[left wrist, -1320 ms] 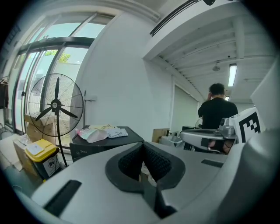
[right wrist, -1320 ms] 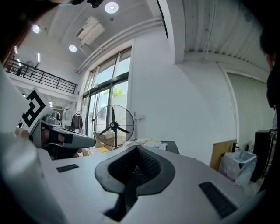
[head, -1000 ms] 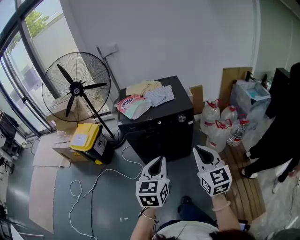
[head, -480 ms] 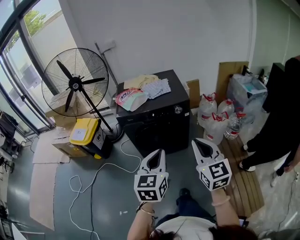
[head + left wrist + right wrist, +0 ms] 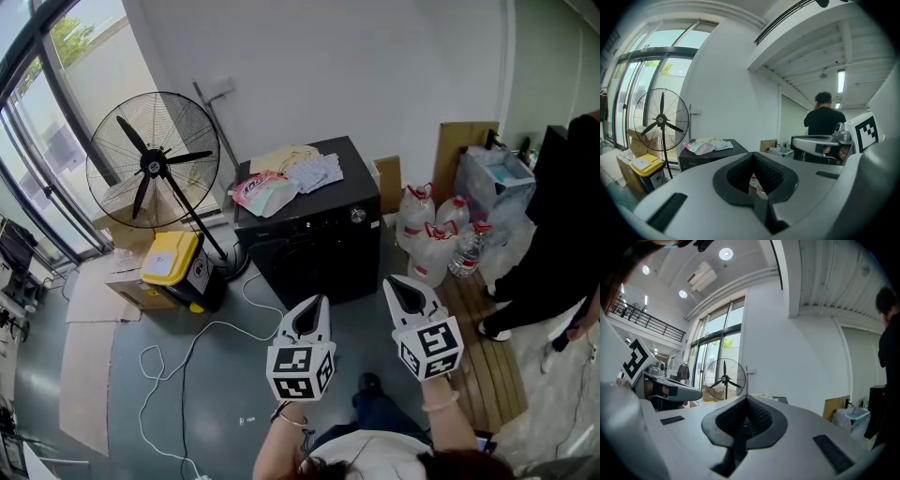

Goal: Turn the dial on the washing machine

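Note:
The black washing machine stands against the white wall, with a small silver dial at the right of its front panel. Folded laundry and a pink bag lie on its lid. My left gripper and right gripper hover side by side in front of the machine, well short of it, pointing towards it. Both are shut and hold nothing. In the left gripper view the machine shows beyond the closed left gripper. The right gripper also has its tips together.
A large standing fan and a yellow-lidded box stand left of the machine. A white cable loops over the floor. Water bottles and a wooden slatted board are at the right, beside a person in black.
The view has shifted slightly, so the washing machine sits a little higher in the frame than a second ago. Both grippers stay shut in nearly the same place.

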`<state>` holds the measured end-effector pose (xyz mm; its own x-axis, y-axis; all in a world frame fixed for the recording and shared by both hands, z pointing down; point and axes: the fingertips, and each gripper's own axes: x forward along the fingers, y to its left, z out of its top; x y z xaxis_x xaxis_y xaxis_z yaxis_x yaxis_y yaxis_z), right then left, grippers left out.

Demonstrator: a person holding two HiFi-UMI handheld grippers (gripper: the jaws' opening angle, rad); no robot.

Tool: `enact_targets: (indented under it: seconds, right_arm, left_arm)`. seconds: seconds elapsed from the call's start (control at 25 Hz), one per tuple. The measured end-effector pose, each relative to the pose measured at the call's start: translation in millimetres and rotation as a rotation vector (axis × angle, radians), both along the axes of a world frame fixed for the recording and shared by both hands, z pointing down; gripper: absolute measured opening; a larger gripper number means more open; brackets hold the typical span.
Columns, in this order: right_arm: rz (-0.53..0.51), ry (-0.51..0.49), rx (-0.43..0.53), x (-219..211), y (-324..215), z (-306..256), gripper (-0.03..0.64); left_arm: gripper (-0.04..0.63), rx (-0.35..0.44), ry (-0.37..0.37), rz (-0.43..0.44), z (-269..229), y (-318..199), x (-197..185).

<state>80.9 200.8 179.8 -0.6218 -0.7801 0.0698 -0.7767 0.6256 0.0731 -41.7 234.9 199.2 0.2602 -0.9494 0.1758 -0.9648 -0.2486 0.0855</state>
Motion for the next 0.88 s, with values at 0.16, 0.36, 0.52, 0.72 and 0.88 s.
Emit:
enact_targets:
  seconds: [0.16, 0.36, 0.52, 0.72, 0.88]
  right_arm:
    - [0.003, 0.003, 0.003, 0, 3, -1, 0.026]
    - [0.010, 0.008, 0.004, -1, 1, -2, 0.026]
    - [0.010, 0.003, 0.002, 2, 0, -3, 0.026]
    - [0.017, -0.005, -0.002, 4, -1, -2, 0.026]
    - [0.021, -0.008, -0.002, 7, -5, -2, 0.026]
  left_arm:
    - [0.017, 0.000, -0.003, 0.001, 0, 3, 0]
    - [0.017, 0.005, -0.010, 0.014, -3, 1, 3]
    - [0.017, 0.009, -0.012, 0.019, -5, -1, 7]
    - [0.017, 0.007, -0.012, 0.023, -5, -3, 9]
    - [0.017, 0.011, -0.015, 0.026, -6, -8, 12]
